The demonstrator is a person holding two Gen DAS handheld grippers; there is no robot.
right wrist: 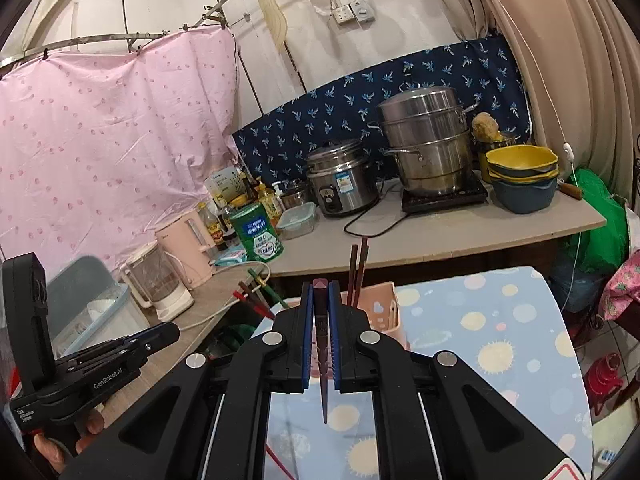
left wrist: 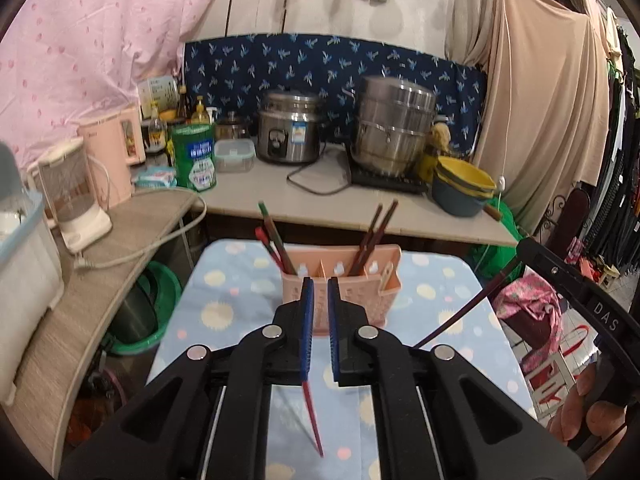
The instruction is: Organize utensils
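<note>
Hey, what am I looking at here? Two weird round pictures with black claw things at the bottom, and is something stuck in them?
There is no robot: a person holds a two-finger gripper in each hand, and a wide-angle camera on each looks along its fingers, which bends the pictures round. One picture is from the left gripper, the other from the right gripper.

Both are shut on a chopstick pointing down: the left holds a red chopstick, the right a dark brown chopstick.

Ahead is a small table under a blue patterned cloth, with a pink utensil holder on it. More chopsticks already stand in its compartments. Behind is a counter with a rice cooker and a steel steamer pot.
</note>
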